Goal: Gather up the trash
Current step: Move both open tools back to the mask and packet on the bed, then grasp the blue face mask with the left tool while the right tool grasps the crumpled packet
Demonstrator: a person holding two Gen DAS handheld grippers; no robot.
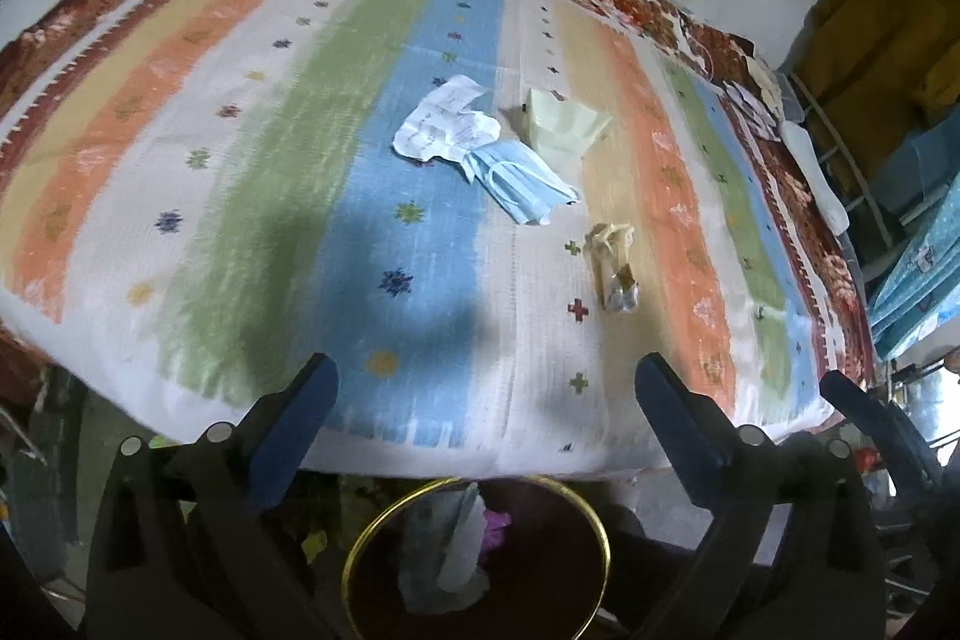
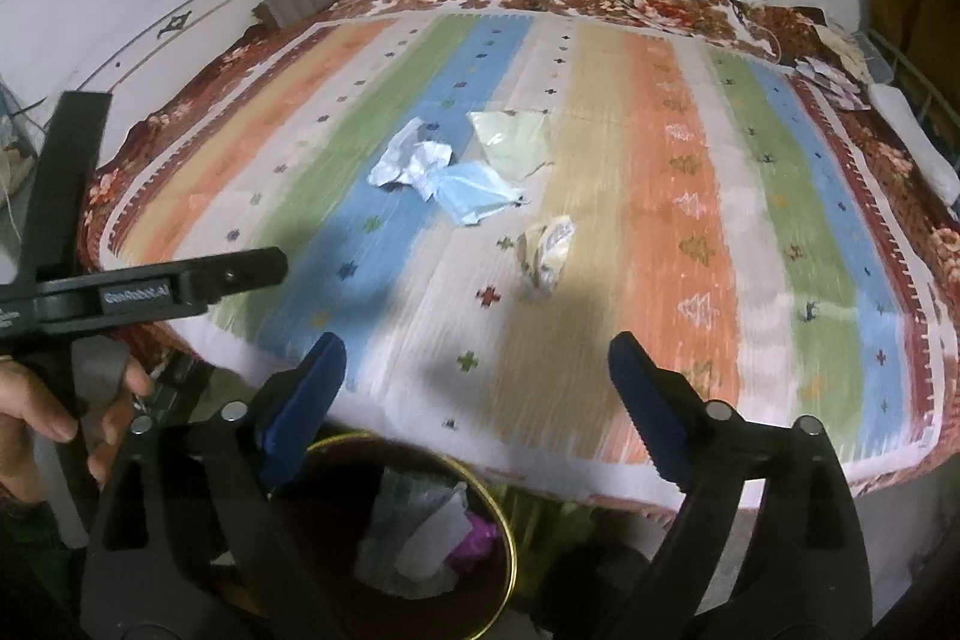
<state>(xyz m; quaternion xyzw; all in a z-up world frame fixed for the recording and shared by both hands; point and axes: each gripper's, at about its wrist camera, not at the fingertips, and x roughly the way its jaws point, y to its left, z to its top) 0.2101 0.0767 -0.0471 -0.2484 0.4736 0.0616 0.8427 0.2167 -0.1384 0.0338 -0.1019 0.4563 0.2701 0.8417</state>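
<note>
Both grippers are spread wide with nothing between the blue pads: the left gripper (image 1: 486, 400) and the right gripper (image 2: 477, 382) hang above the near edge of the striped, multicoloured bedspread (image 1: 288, 148). Directly below, a dark round bin with a gold rim (image 1: 360, 538) is seen, with some plastic and paper scraps already inside.

Four bits of trash are left on the cloth: a crumpled white paper receipt (image 1: 444, 124), a pale blue pleated face mask (image 1: 522, 187) touching it, a pale green plastic pouch (image 1: 561, 124) just behind, and a small crumpled cream wrapper (image 1: 612, 265) lying apart, nearest the bin.

The wrapper would probably be taken first. In the left view its long axis runs roughly toward and away from the bin, so the pinch is best made across the narrow middle. The mask lies diagonally, upper left to lower right; it should be gripped across the pleats, clear of the receipt, so the loops aren't dragged.
</note>
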